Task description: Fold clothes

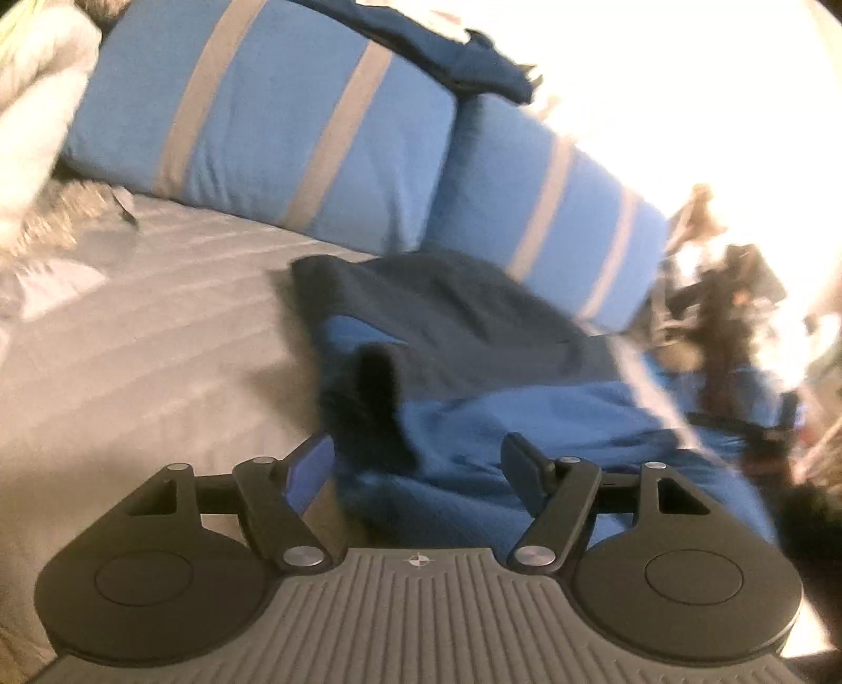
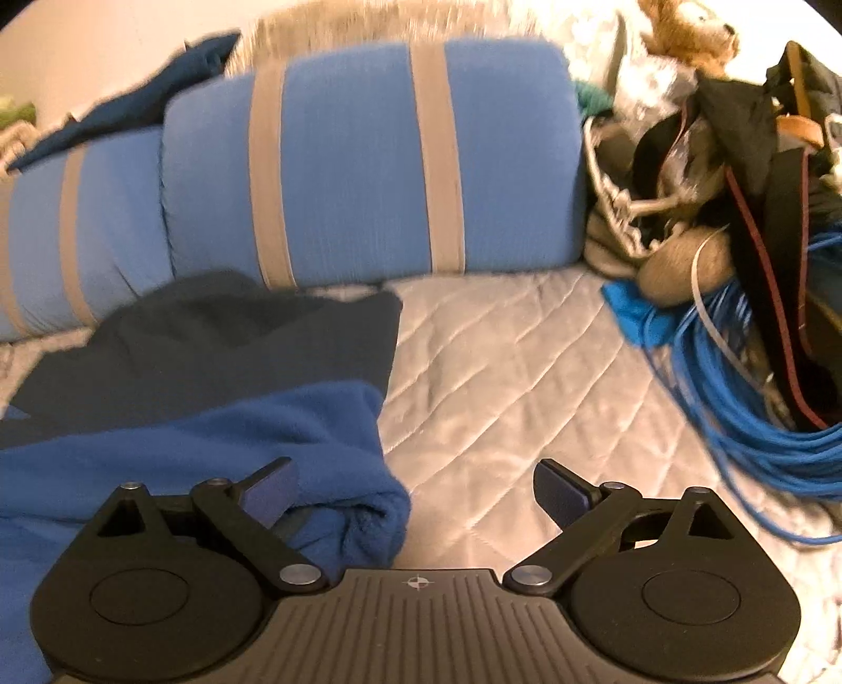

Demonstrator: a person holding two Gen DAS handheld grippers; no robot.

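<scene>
Lying on the grey quilted bedspread (image 2: 526,368), just in front of the striped pillows, is a blue fleece garment (image 2: 221,436) with a darker navy garment (image 2: 237,337) under its far edge, touching the pillows. Two blue pillows with grey stripes, side by side: near one (image 2: 368,163), other one (image 2: 79,221). One dark blue cloth (image 2: 131,110) draped on top of the pillows.

Right wrist view only: a coil of blue cable (image 2: 747,379) and a heap of dark straps and clutter (image 2: 737,158) beside the near pillow's end, plus one tan plush toy (image 2: 689,31) behind it.

Left wrist view only: a black patch (image 1: 373,400) on the fleece, too blurred to name, and a white-grey furry throw (image 1: 37,158) beside the pillows' far end.

Left gripper (image 1: 418,463) hovers over the fleece, jaws wide, holding nothing. Right gripper (image 2: 416,494) spread wide too, the fleece's rolled edge lying between its fingers, not pinched.
</scene>
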